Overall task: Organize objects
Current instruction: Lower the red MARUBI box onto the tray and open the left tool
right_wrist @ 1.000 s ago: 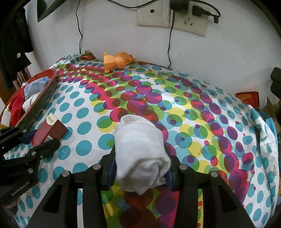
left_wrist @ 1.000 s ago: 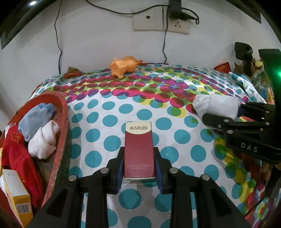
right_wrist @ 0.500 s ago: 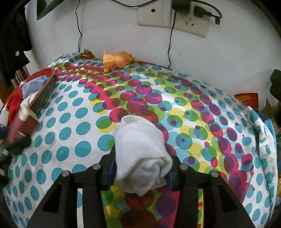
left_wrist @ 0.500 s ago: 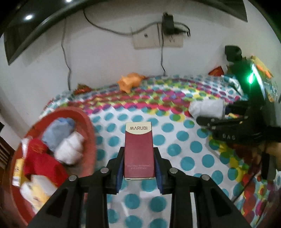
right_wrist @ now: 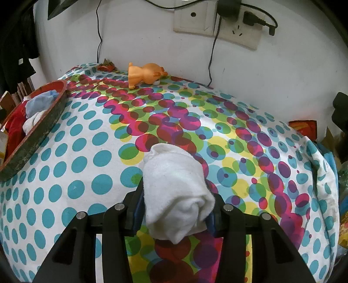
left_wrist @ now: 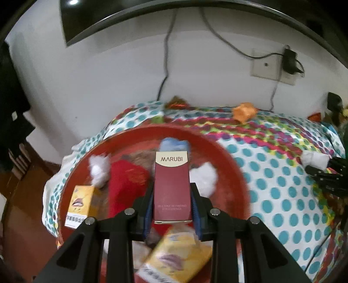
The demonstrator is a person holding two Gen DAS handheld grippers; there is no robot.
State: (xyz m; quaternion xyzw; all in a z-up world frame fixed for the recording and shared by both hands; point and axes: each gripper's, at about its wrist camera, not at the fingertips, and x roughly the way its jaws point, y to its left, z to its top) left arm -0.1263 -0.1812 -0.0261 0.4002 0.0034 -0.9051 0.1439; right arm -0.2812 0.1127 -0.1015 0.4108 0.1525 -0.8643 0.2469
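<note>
The left tool is clenched on a dark red carton marked MARUBI, its blue pads pressing the carton's two long sides, and it holds the carton upright in the air over the round red basket at the left end of the worktop. Beneath the carton the basket holds a red cloth, a pale blue rolled sock, two white rolled socks and two yellow boxes, all blurred. The right tool grips a rolled white sock from both sides, low over the polka-dot cloth that covers the worktop, well apart from the basket; whether the roll rests on the cloth cannot be told. An orange toy animal lies on its side near the wall at the far edge, with a small reddish wrapper just left of it. Cables run down the white wall from a socket plate.
</note>
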